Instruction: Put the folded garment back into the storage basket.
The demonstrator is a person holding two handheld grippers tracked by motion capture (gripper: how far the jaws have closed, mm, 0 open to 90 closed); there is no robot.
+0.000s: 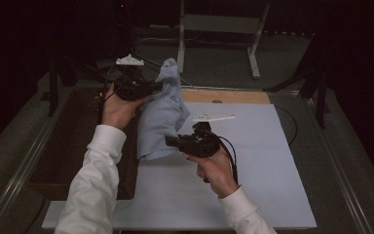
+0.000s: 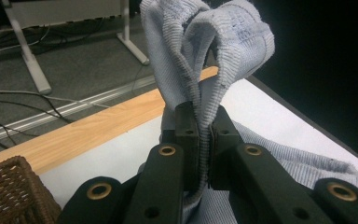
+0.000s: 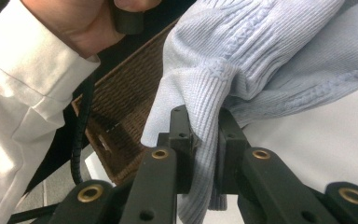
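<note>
Fingers (image 2: 189, 135) of the left gripper (image 2: 204, 140) pinched a ribbed edge of the pale blue knit garment (image 2: 205, 42), jaws pressed tight on the fabric, white surface (image 2: 279, 116) beyond. Right gripper view: right gripper (image 3: 206, 140) fingers clamped on another fold of the garment, wicker basket (image 3: 126, 121) and white sleeve (image 3: 23, 93) behind. High view: garment hung between both grippers, left one raised, lower hem near the surface, basket at left.
</note>
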